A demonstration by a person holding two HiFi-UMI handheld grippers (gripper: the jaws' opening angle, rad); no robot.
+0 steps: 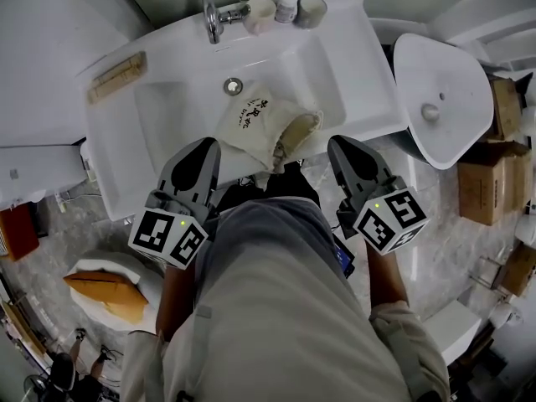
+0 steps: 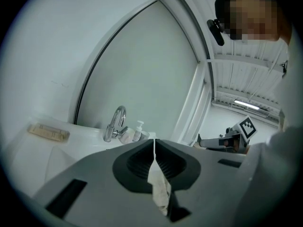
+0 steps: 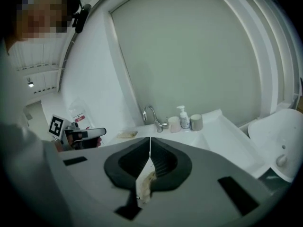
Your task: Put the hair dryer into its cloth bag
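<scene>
Cloth bag [image 1: 251,122] is clamped by closed left gripper [image 1: 205,151] and closed right gripper [image 1: 342,149].

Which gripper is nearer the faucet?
Left. The left gripper is straight across the sink from the faucet; the right gripper is also at the front edge but farther right.

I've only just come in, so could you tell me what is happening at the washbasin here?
A person stands at the white washbasin with a gripper in each hand. The left tongs and the right tongs are each shut on cream cloth, apparently edges of the cloth bag lying at the basin's front rim. Whether the hair dryer is inside it I cannot tell.
</scene>
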